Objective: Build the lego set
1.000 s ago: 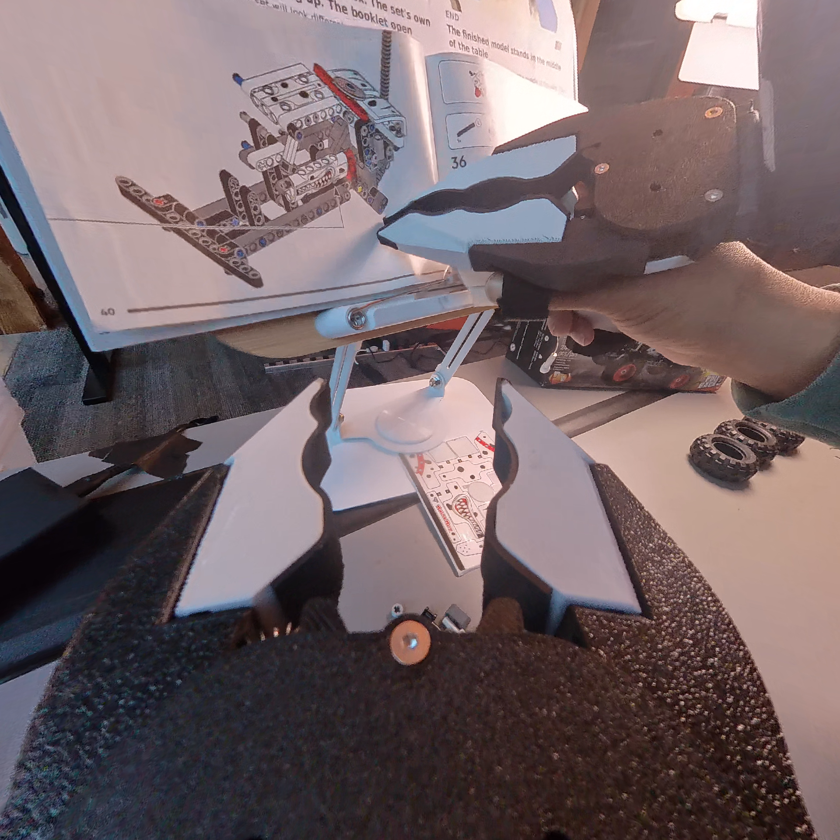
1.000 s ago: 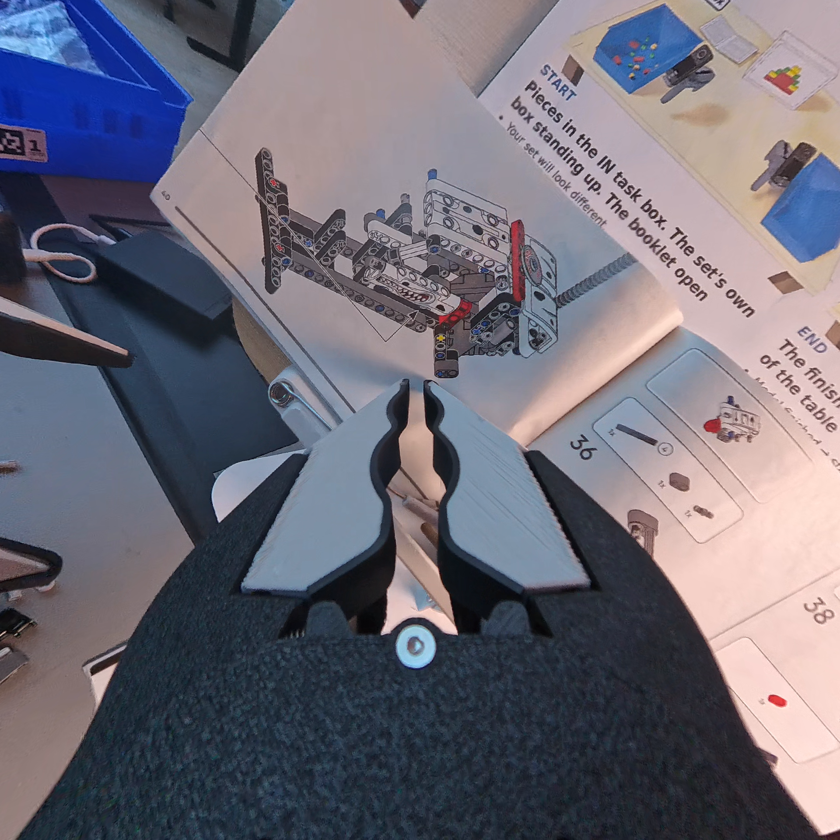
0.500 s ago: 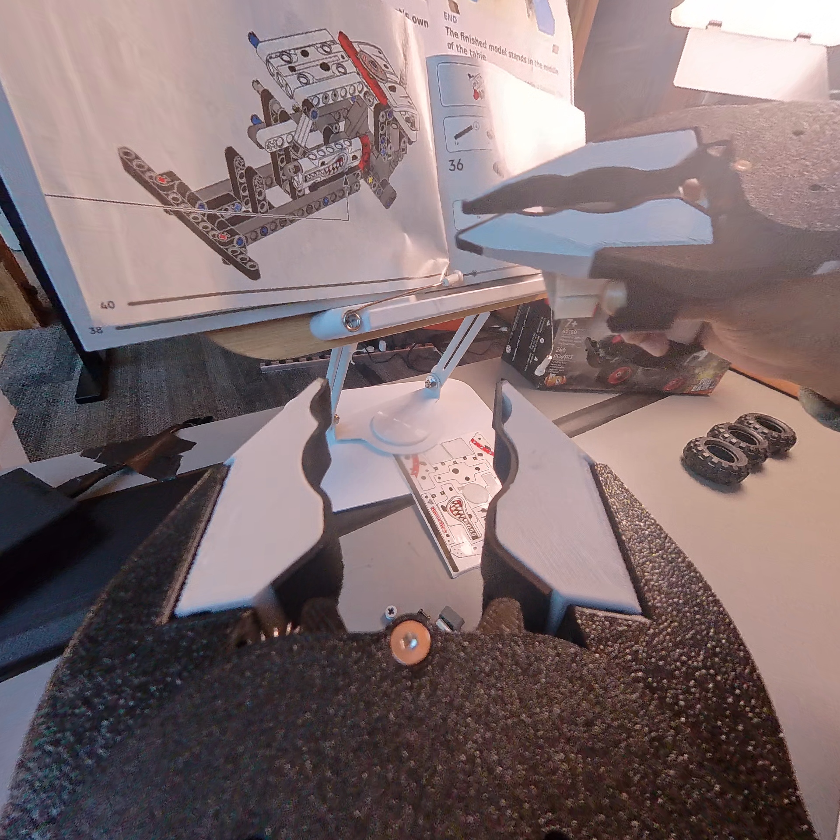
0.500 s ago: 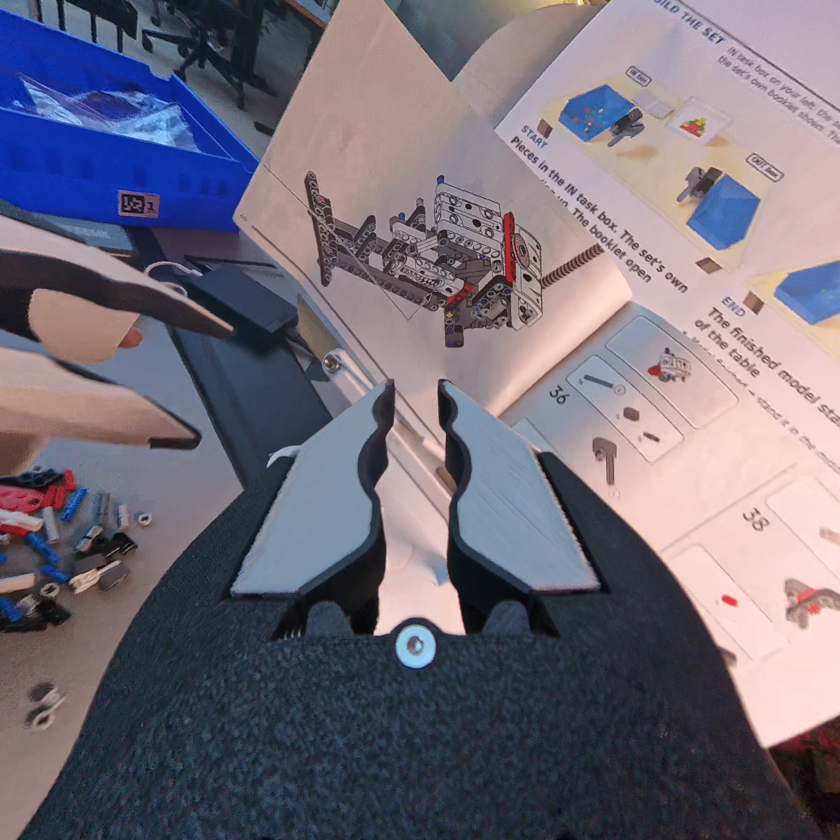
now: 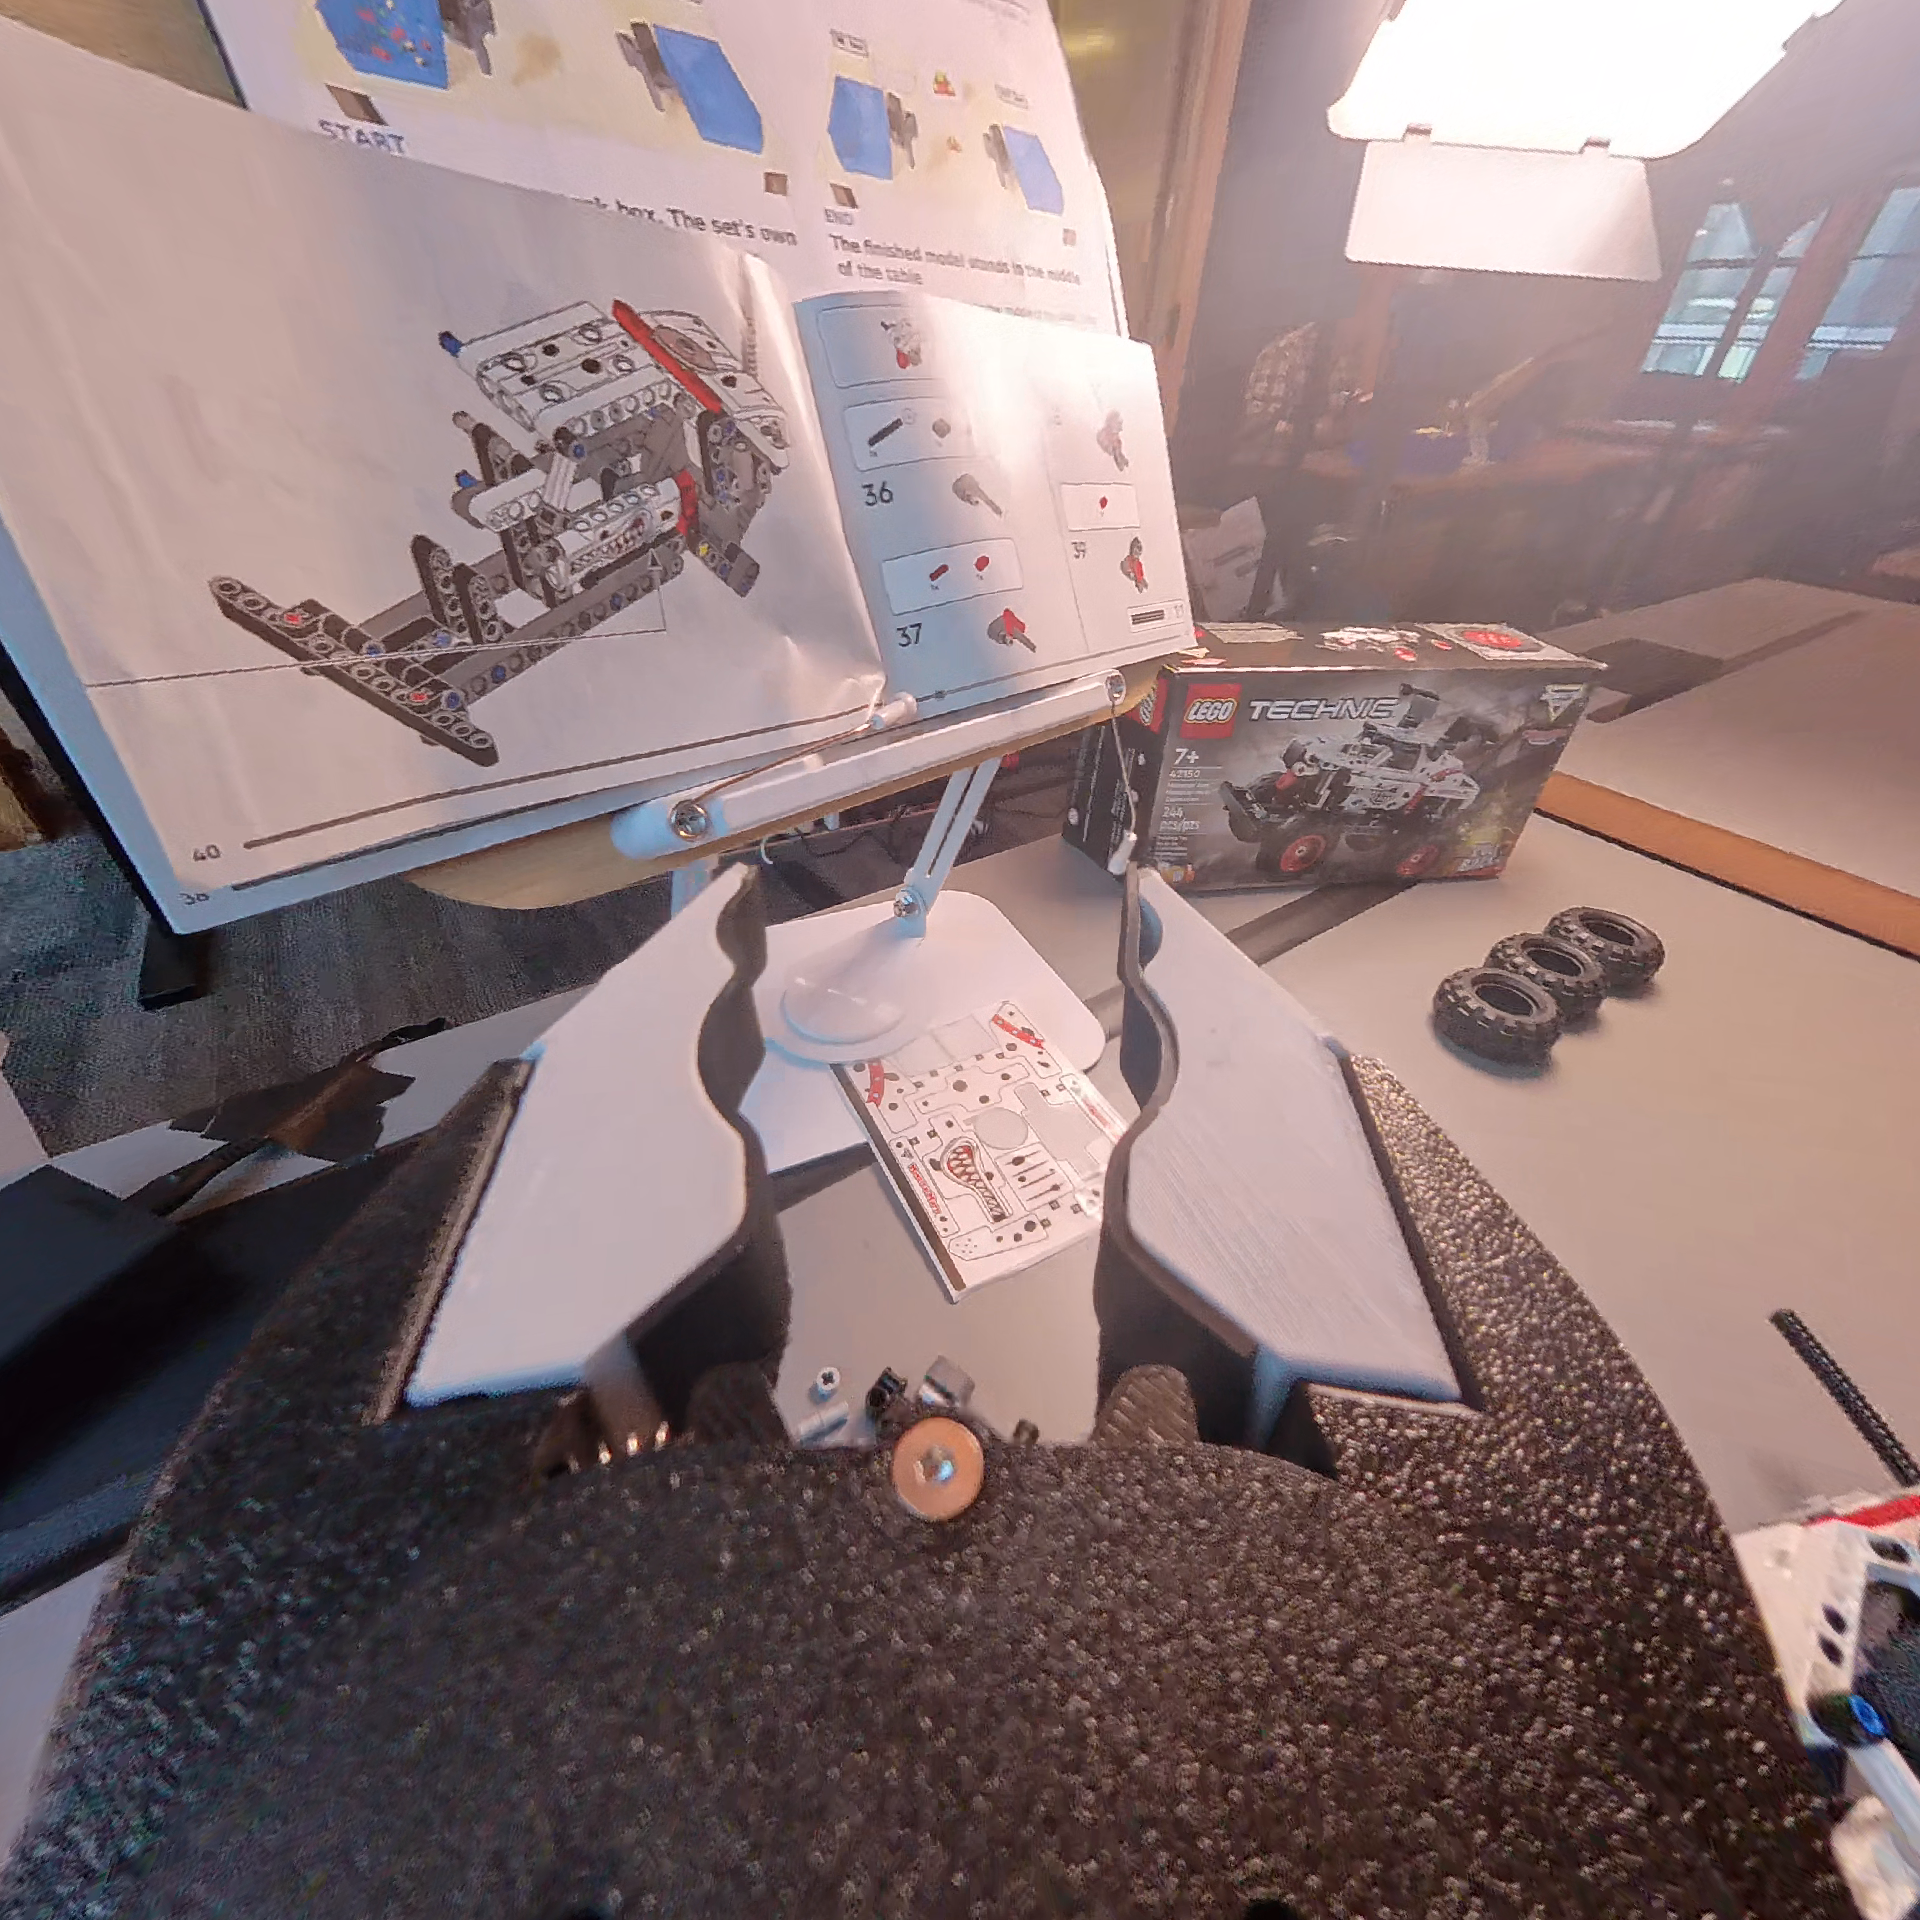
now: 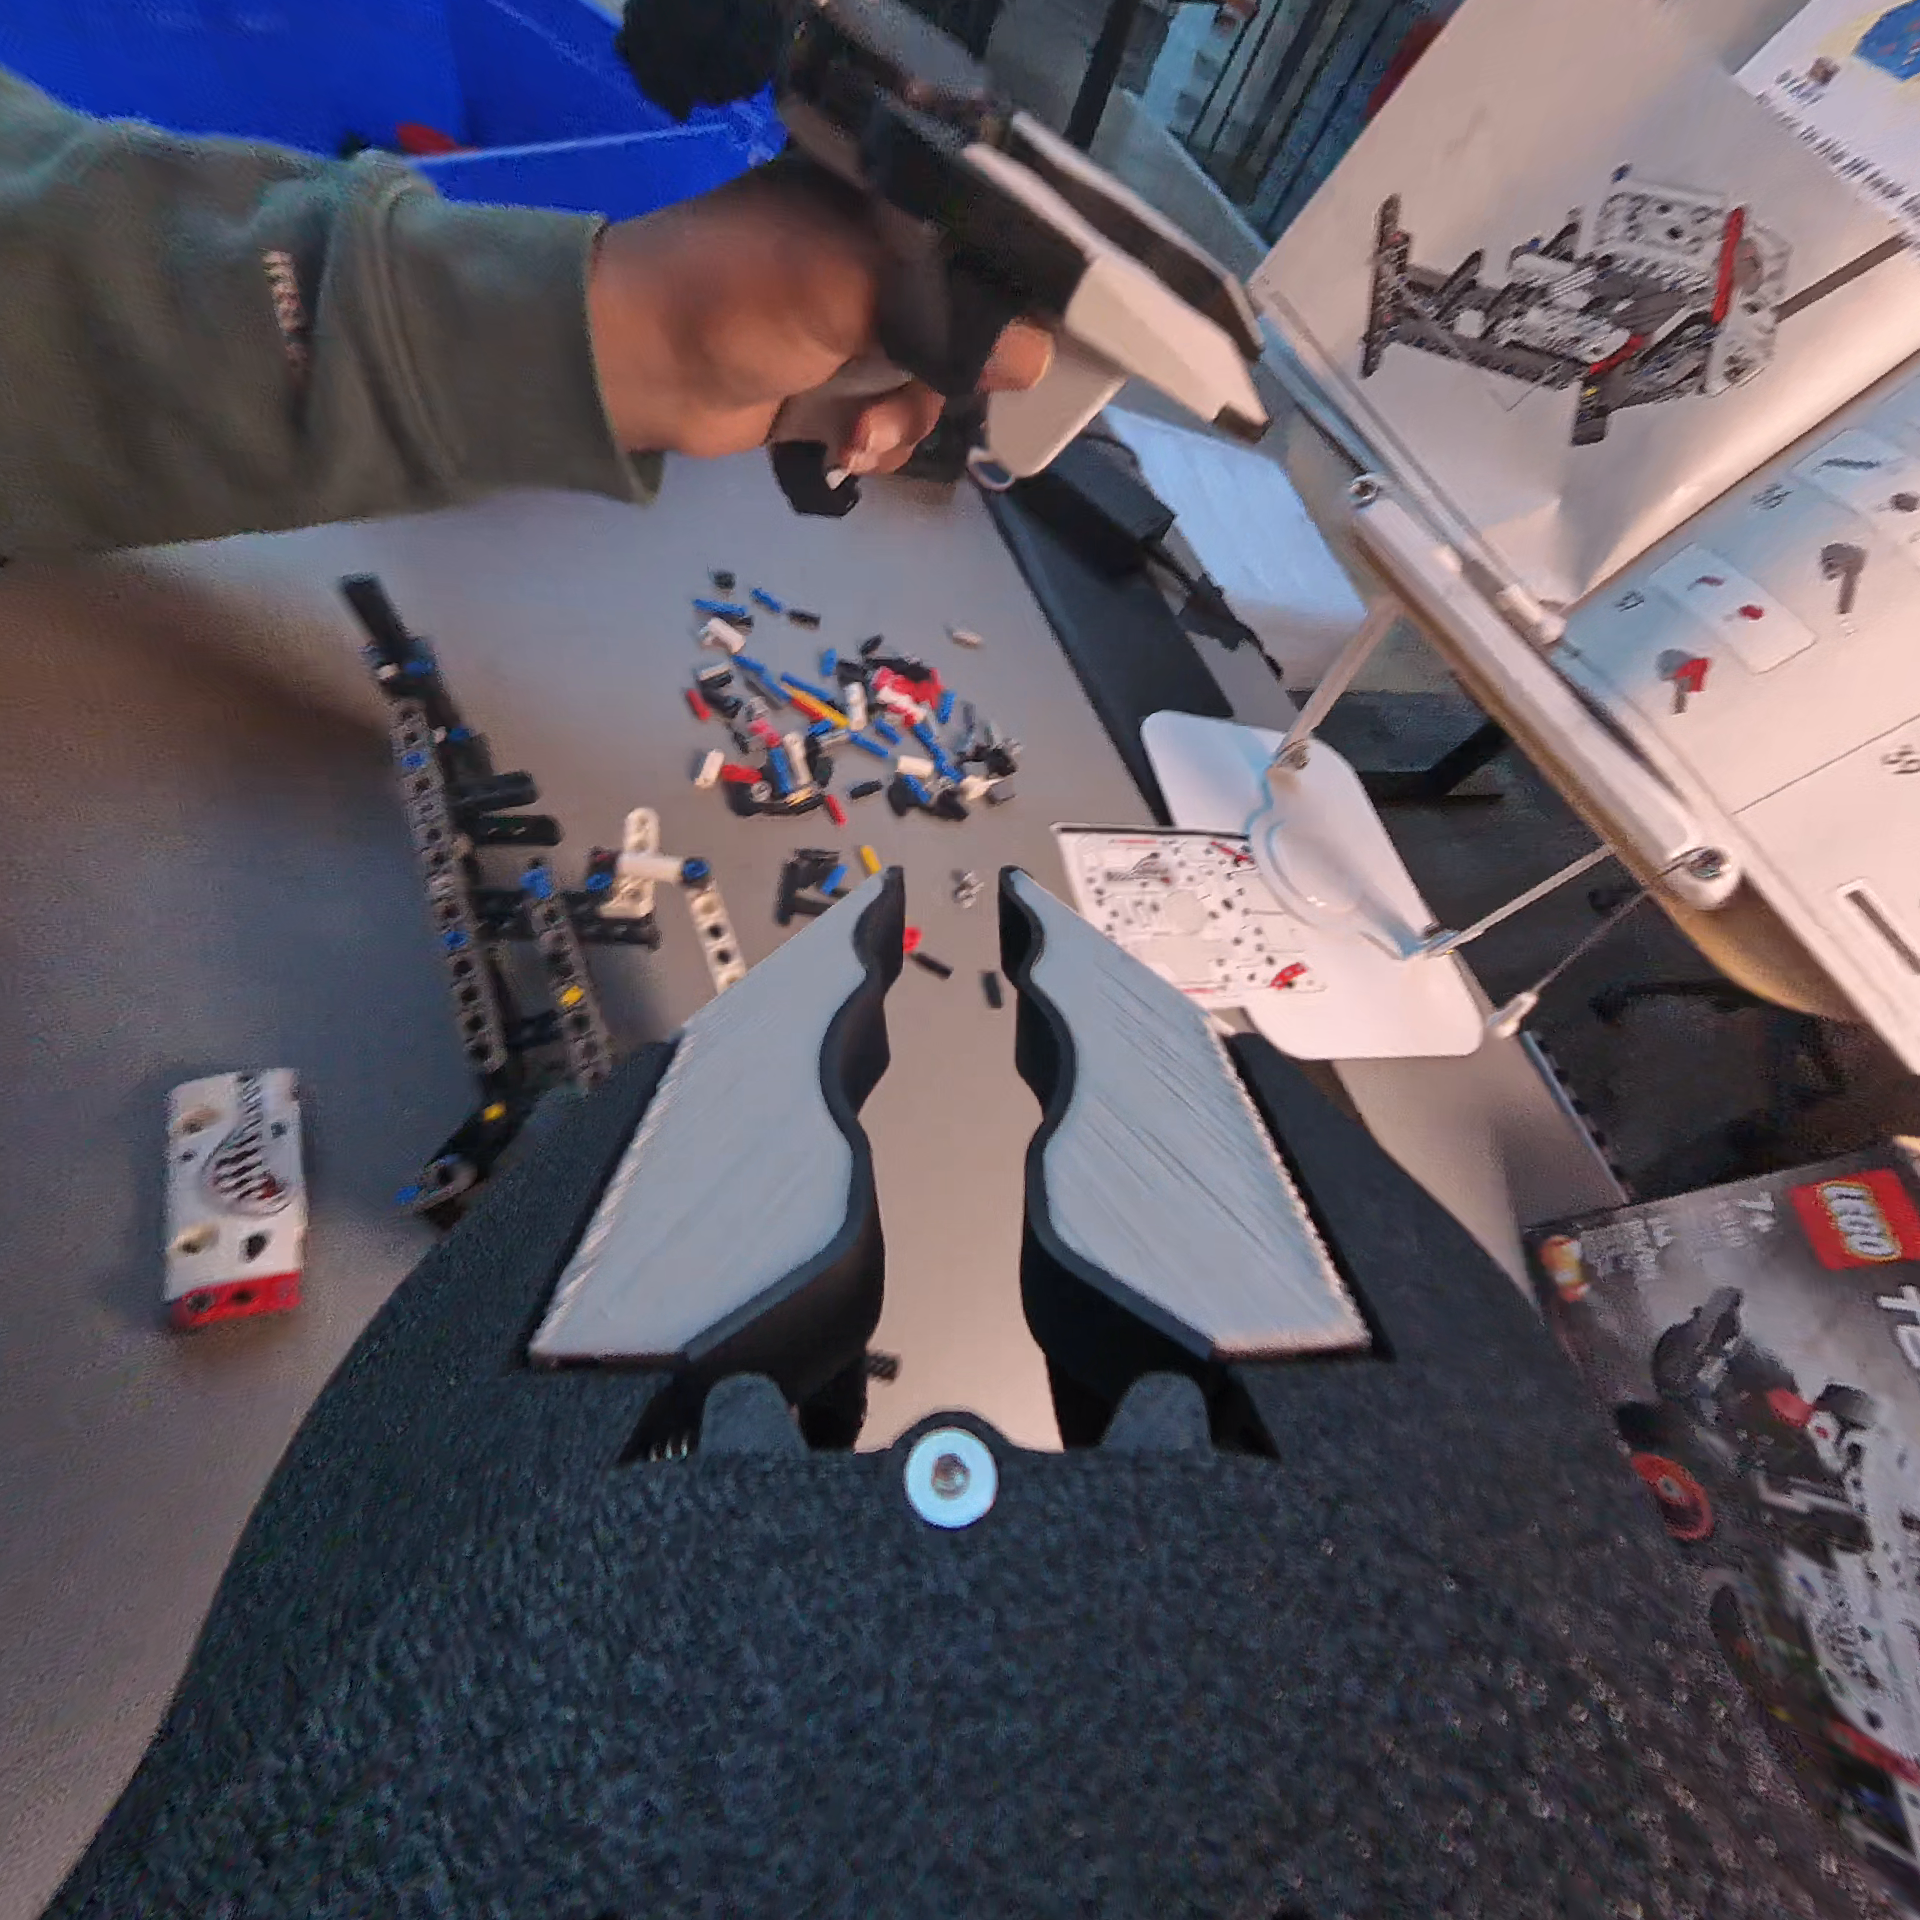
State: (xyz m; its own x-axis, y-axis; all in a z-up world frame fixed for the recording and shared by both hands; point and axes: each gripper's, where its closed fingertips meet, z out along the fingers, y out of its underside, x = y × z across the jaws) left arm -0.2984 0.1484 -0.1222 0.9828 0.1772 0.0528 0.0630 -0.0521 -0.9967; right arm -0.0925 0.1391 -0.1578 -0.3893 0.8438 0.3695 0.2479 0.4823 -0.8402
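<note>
The instruction booklet (image 5: 468, 499) stands open on a white stand (image 5: 831, 769); it also shows in the right wrist view (image 6: 1621, 291). My left gripper (image 5: 935, 894) is open and empty, held above the table before the stand's base. It shows in the right wrist view (image 6: 1252, 379) near the booklet's lower edge, held by a hand (image 6: 748, 322). My right gripper (image 6: 951, 883) is open and empty above the table. Ahead of it lie a pile of loose pieces (image 6: 842, 727), a long dark chassis assembly (image 6: 478, 883) and a white toothed block (image 6: 234, 1195).
A sticker sheet (image 5: 977, 1143) lies by the stand's base (image 6: 1340, 894). The set's box (image 5: 1340, 769) and three black tyres (image 5: 1538, 977) are at the right. A white part-built piece (image 5: 1829, 1621) is at the lower right. A blue bin (image 6: 468, 94) stands at the far left. My left tips are about 35 cm from the white toothed block (image 6: 234, 1195), my right tips only 20 cm.
My right gripper has opened, drawn back from the booklet's pages and swung down over the table, leaving the left wrist view. The left gripper stays open with little movement.
</note>
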